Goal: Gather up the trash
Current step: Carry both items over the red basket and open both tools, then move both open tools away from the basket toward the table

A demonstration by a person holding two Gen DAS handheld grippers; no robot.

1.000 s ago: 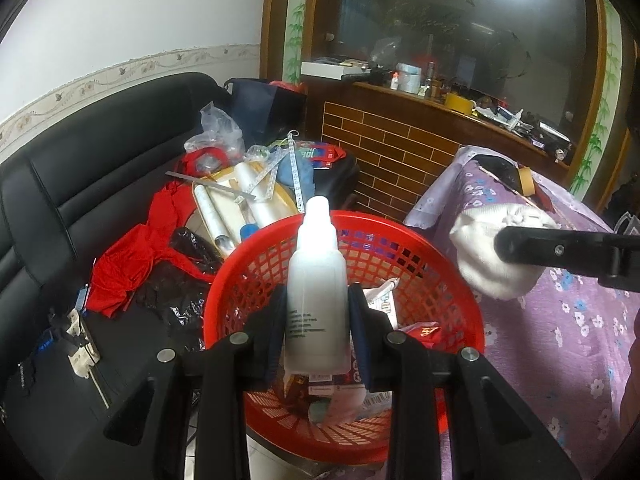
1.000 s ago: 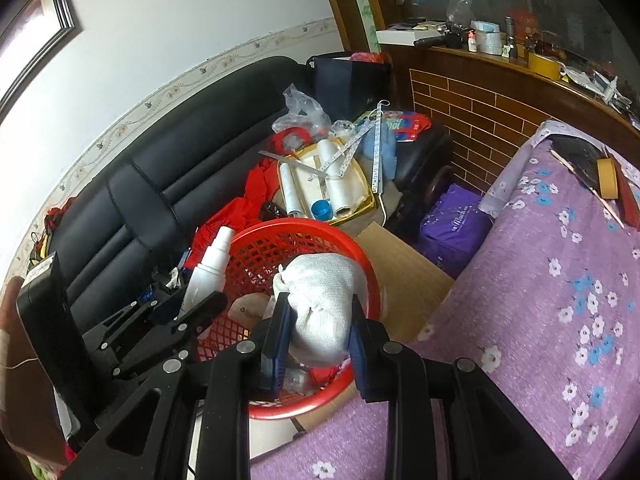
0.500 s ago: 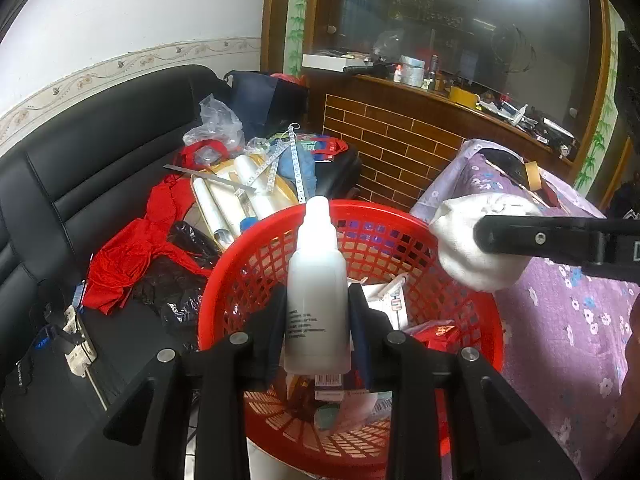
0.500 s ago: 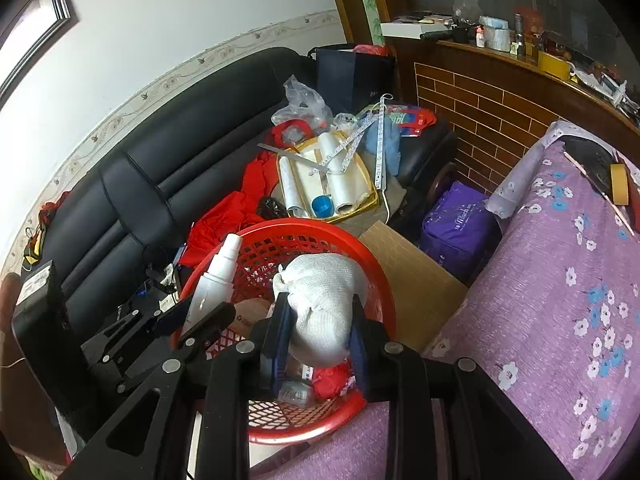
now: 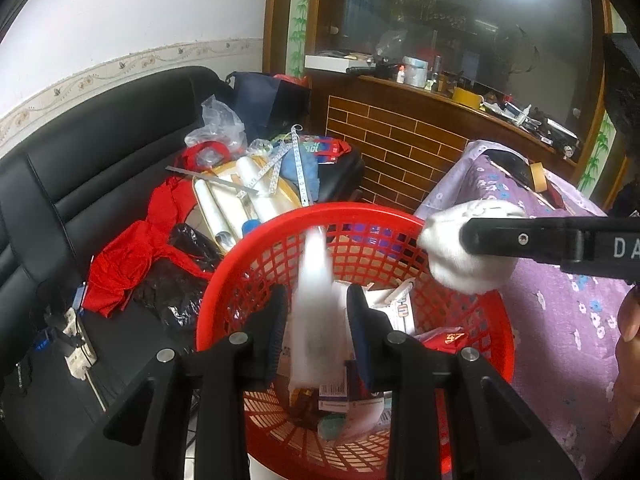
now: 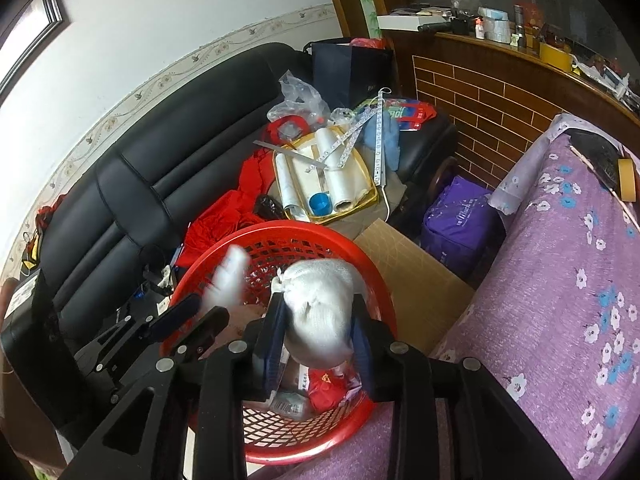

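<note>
Left gripper (image 5: pixel 316 316): jaws spread apart, gripping nothing; the blurred white bottle (image 5: pixel 316 292) is dropping between them, long axis roughly upright
Right gripper (image 6: pixel 318 326): jaws are closing on the white bundle (image 6: pixel 320 316)
Basket (image 5: pixel 500 320): sitting directly under both loads
Key relation: bundle is hanging above the basket's right half, so letting go sends it straight down

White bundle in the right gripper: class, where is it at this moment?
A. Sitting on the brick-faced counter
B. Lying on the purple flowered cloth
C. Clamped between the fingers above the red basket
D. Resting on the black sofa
C: the white bundle sits pinched in the right gripper, with the red basket directly below it.
</note>
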